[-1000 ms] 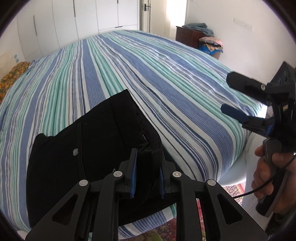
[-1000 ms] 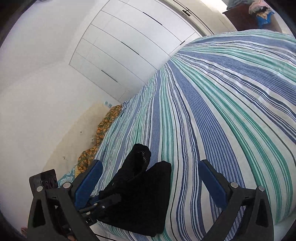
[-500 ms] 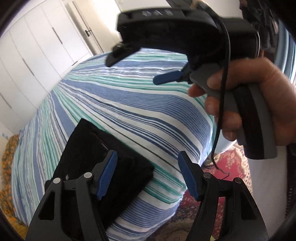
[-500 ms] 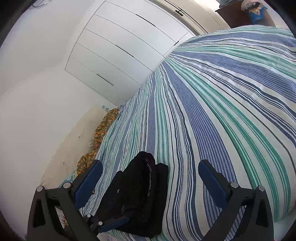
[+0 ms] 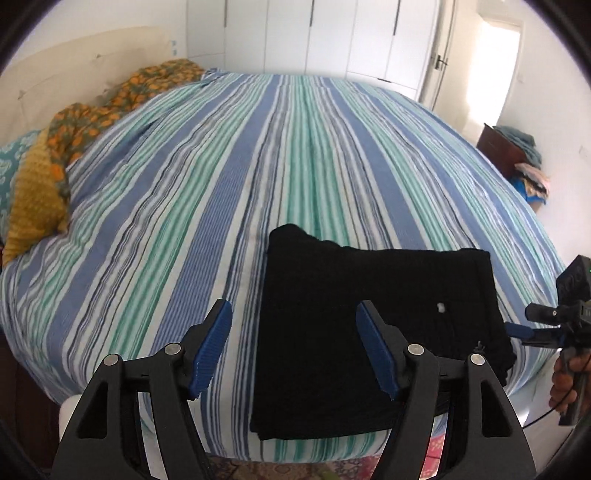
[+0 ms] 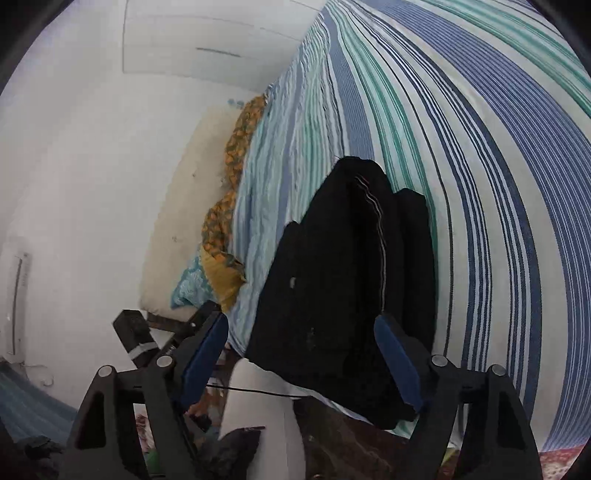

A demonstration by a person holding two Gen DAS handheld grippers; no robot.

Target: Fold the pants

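The black pants (image 5: 373, 325) lie folded into a compact rectangle at the near edge of the striped bed (image 5: 258, 166). My left gripper (image 5: 295, 350) is open and empty, hovering just above the pants' near left part. My right gripper (image 6: 303, 362) is open and empty, looking along the folded pants (image 6: 343, 295) from their right end. The right gripper also shows in the left wrist view (image 5: 543, 325) at the far right, beside the pants' right edge, held by a hand.
Orange and yellow patterned cloth and pillows (image 5: 74, 140) lie at the head of the bed on the left. White wardrobes (image 5: 314, 33) stand behind. A dark wooden cabinet with piled clothes (image 5: 517, 158) stands at the right. A patterned rug (image 5: 295, 469) lies below the bed edge.
My left gripper opened and let go of the pants, then swung back to face the bed squarely. My right gripper moved down to the pants' right end and stays open.
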